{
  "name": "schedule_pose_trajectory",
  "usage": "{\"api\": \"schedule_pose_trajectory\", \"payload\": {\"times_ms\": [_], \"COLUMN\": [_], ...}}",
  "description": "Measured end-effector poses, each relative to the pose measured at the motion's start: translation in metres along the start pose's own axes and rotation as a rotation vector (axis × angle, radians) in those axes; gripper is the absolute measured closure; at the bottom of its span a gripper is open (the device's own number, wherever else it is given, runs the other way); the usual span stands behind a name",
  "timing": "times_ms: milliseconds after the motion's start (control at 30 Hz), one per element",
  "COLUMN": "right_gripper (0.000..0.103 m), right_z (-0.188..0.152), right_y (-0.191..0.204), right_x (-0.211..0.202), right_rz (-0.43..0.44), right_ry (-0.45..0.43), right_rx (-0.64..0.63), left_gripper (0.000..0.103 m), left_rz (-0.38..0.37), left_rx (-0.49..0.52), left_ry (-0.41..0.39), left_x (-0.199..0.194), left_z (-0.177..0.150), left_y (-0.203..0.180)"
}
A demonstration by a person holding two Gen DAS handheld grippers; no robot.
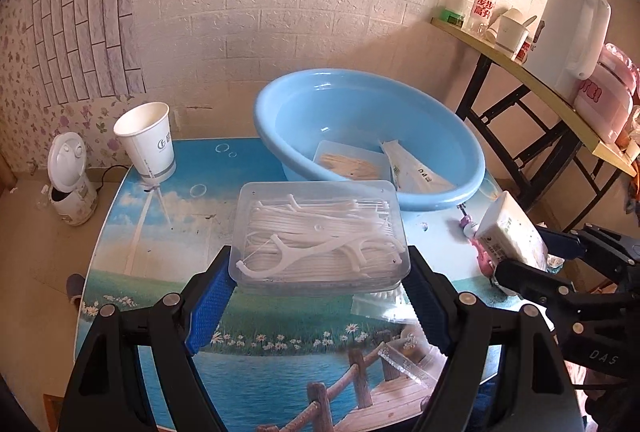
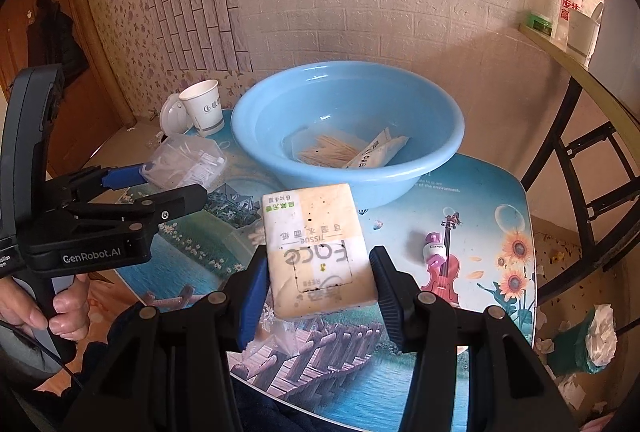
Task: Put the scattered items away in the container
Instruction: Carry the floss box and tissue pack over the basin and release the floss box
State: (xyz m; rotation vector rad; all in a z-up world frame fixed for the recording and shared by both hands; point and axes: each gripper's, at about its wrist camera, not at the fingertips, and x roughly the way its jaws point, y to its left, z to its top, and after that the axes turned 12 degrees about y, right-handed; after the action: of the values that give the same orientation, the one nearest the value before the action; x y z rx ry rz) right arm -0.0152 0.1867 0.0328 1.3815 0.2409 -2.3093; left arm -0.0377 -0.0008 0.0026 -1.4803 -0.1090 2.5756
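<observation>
Both claws loaded: left claw (image 1: 320, 280) grips floss-pick box (image 1: 320, 236), right claw (image 2: 320, 288) grips tissue pack (image 2: 320, 252); blue basin (image 2: 440, 168) straight ahead of both, right nearer.

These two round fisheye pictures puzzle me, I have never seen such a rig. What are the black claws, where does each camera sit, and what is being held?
No robot here: a person holds a two-finger gripper in each hand, each carrying a forward-looking camera.

The left wrist view shows the left gripper clamping a clear box of floss picks. The right wrist view shows the right gripper clamping a tissue pack; the other gripper appears at its left edge.

On the scenery-printed table stands a blue basin already holding a toothpick box and a white packet. A paper cup stands beside the basin and a small pink-and-white item lies on the table.
</observation>
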Motion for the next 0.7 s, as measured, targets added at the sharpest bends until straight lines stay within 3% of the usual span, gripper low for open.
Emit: {"api": "schedule_pose_trajectory", "payload": {"times_ms": [267,700], "right_gripper": [0.052,0.052], "right_z": [0.020,0.039], "right_y": [-0.004,-0.022], "right_x": [-0.010,0.004], "right_rz": [-0.003,-0.033], "right_ry": [-0.047,-0.035], "right_rx": [-0.003,0.045], "left_gripper": [0.024,0.024], "left_rz": [-0.028,-0.043], "left_rx": [0.023,0.084], "left_ry": [-0.037,-0.008], "left_x": [-0.003,0.039], "left_z": [0.030,0.072], "left_y": [-0.009,-0.029]}}
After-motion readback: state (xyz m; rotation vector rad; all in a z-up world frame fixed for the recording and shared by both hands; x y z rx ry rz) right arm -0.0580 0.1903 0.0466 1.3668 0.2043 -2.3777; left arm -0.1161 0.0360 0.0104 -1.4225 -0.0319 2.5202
